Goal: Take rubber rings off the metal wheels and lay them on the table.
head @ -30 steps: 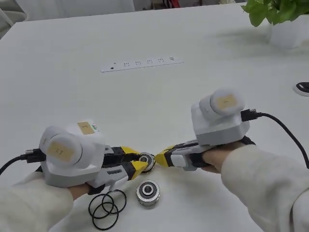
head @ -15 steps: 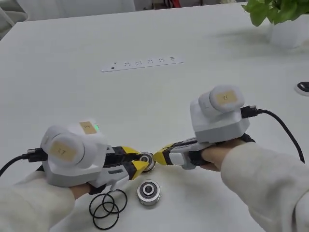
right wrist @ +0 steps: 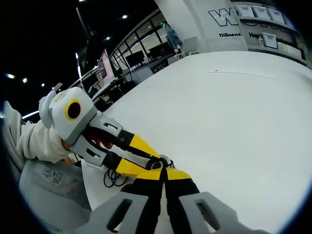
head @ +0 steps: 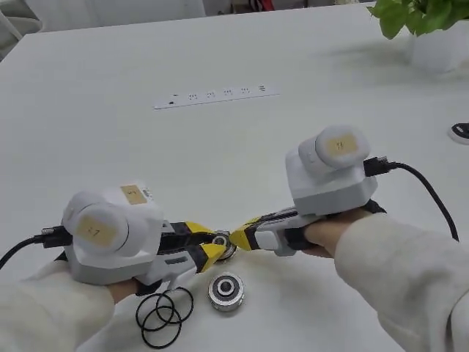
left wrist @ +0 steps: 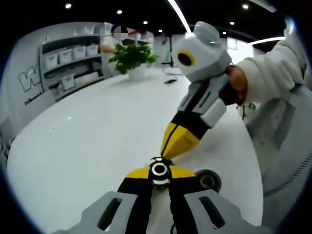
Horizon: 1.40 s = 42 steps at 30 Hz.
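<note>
Yellow-tipped jaws of the left gripper (head: 206,242) are seen clamped on a metal wheel (head: 223,244), which is gripped by its two sides. In the left gripper view its round face is turned back toward the camera. Three loose black rubber rings (head: 163,314) are laid overlapping on the white table (head: 220,161), just beside the left gripper's body and behind its tips. A second metal wheel (head: 225,288) is laid flat near them, close under the held wheel and apart from both grippers. Directly ahead of the left gripper's tips, the right gripper (head: 239,238) is met point to point. Its jaws are drawn together with almost no gap, and their points are set against the rim of the held wheel. Whether a ring is pinched there cannot be told. Far ahead of both grippers a white power strip (head: 216,96) is laid flat, and a potted plant (head: 419,18) is placed well beyond the right gripper
</note>
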### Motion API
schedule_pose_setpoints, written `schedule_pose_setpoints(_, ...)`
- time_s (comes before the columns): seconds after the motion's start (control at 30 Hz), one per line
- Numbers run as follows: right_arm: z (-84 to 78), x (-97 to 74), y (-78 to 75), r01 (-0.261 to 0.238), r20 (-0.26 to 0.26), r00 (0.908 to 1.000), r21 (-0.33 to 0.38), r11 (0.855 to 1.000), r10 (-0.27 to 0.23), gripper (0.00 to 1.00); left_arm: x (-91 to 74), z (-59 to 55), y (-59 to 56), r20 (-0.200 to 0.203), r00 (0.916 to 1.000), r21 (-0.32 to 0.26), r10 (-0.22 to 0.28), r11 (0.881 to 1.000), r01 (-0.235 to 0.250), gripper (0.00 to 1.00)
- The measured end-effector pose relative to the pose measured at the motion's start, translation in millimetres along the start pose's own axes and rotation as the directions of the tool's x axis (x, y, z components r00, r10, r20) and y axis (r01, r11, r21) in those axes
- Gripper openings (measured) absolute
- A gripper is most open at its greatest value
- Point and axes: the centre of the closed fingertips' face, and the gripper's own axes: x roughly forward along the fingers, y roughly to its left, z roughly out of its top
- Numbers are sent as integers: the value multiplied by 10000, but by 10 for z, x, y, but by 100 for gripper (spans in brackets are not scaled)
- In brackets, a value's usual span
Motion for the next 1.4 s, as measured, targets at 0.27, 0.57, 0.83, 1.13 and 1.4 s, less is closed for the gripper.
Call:
schedule_pose_setpoints(0.27, 17, 4, 22, -94, 6, 10000, -57, 9999, 94, 0, 1, 6, 2, 10, 10000, -4, 2, 10000, -2, 13)
schedule_pose_setpoints(0.57, 57, 2, 72, -230, 74, 9997, -96, 9997, 231, 0, 3, 9, 5, 49, 10000, -26, 2, 10000, -2, 13)
schedule_pose_setpoints(0.83, 125, 0, 128, -401, 257, 9988, -310, 9987, 409, 0, 12, 12, 5, 88, 10000, -44, 11, 10000, -11, 13)
schedule_pose_setpoints(1.13, 98, -1, 62, -164, 246, 9996, -110, 9998, 166, 0, 20, 19, 2, 185, 9997, -281, 147, 9995, -142, 14)
schedule_pose_setpoints(1.4, 125, -27, 54, -68, 327, 9994, -12, 10000, 68, 0, -5, 33, 3, -144, 9998, -71, 105, 9999, -106, 15)
